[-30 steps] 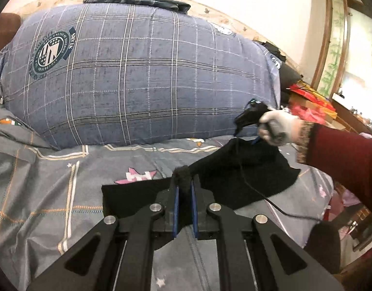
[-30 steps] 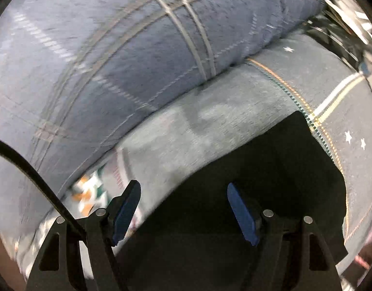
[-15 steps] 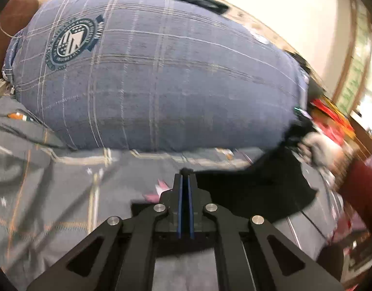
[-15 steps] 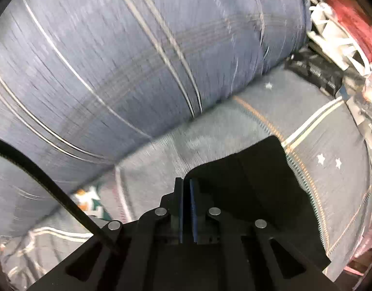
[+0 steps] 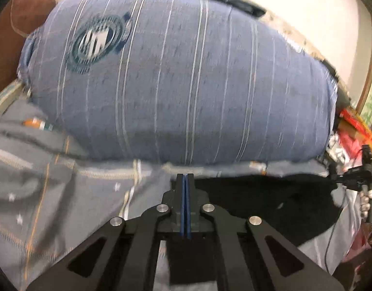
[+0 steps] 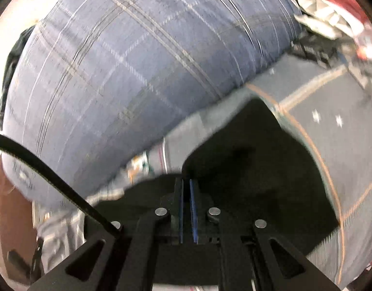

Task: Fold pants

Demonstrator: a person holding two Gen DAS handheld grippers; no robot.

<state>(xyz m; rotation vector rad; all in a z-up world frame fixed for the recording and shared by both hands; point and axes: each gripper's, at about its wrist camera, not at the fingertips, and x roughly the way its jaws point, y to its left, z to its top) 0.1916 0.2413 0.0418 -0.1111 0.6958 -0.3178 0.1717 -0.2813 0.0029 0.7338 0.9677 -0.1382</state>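
Black pants (image 5: 271,201) lie spread on the grey bedsheet (image 5: 64,194), stretched between my two grippers. My left gripper (image 5: 185,177) is shut on the left edge of the pants. My right gripper (image 6: 186,181) is shut on the pants (image 6: 254,165) at their other edge, the black cloth spreading out ahead and to the right of it. In the left wrist view the right gripper (image 5: 356,177) and a gloved hand show at the far right edge of the pants.
A large blue plaid bundle (image 5: 181,84) with a round crest fills the back of the bed and shows in the right wrist view (image 6: 137,72). Red and white clutter (image 5: 353,131) sits off the bed's right side. A black cable (image 6: 52,169) crosses the right view.
My right gripper closed from wide open onto the pants' edge. Both grippers moved apart and toward the bundle, pulling the black cloth out flatter and wider.
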